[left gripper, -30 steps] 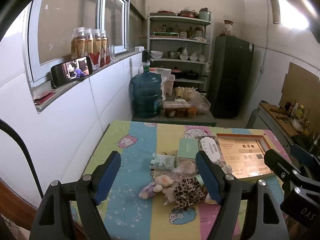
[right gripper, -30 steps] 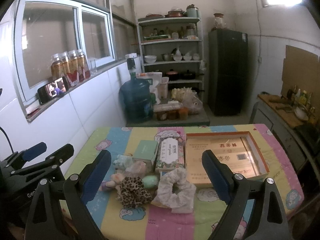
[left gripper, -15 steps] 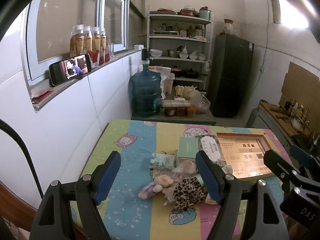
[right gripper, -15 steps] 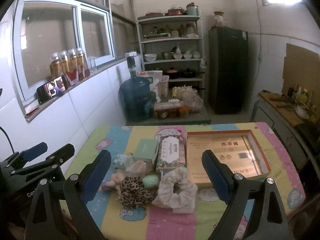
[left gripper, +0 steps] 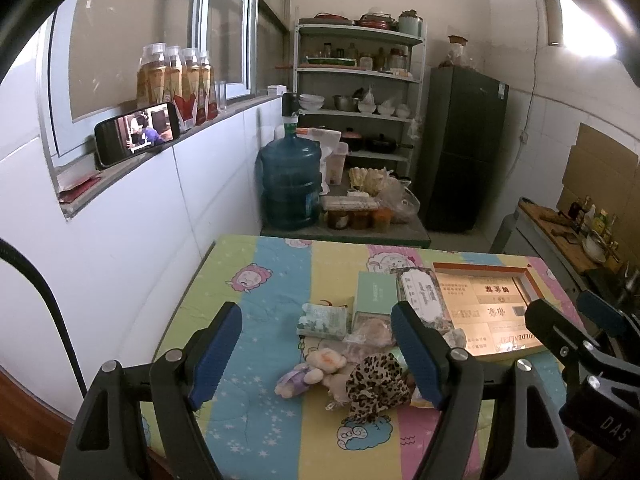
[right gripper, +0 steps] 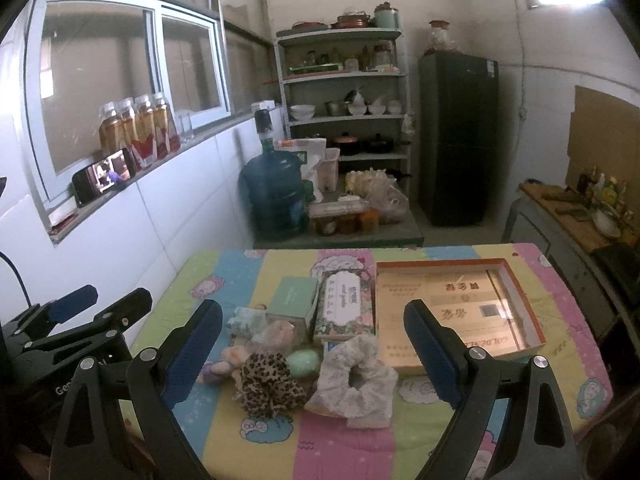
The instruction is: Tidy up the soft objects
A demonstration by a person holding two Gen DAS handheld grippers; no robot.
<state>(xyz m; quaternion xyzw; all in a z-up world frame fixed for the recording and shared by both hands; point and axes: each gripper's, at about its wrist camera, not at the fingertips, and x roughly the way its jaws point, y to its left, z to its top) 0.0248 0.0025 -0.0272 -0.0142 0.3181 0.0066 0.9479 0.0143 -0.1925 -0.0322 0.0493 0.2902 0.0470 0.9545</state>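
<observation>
Both the left gripper (left gripper: 316,348) and right gripper (right gripper: 314,346) hover with jaws apart above the near table edge; the leopard-print fabric scrunchie (right gripper: 268,382) lies between them, bare striped tablecloth (left gripper: 256,280) open to the far left.

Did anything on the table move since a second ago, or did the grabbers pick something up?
Nothing was picked up or let go. Both views shifted only slightly. The left gripper and right gripper are both open and empty, above the table's near edge. The leopard scrunchie, white scrunchie, little plush toy and the open orange box lie where they were.
</observation>
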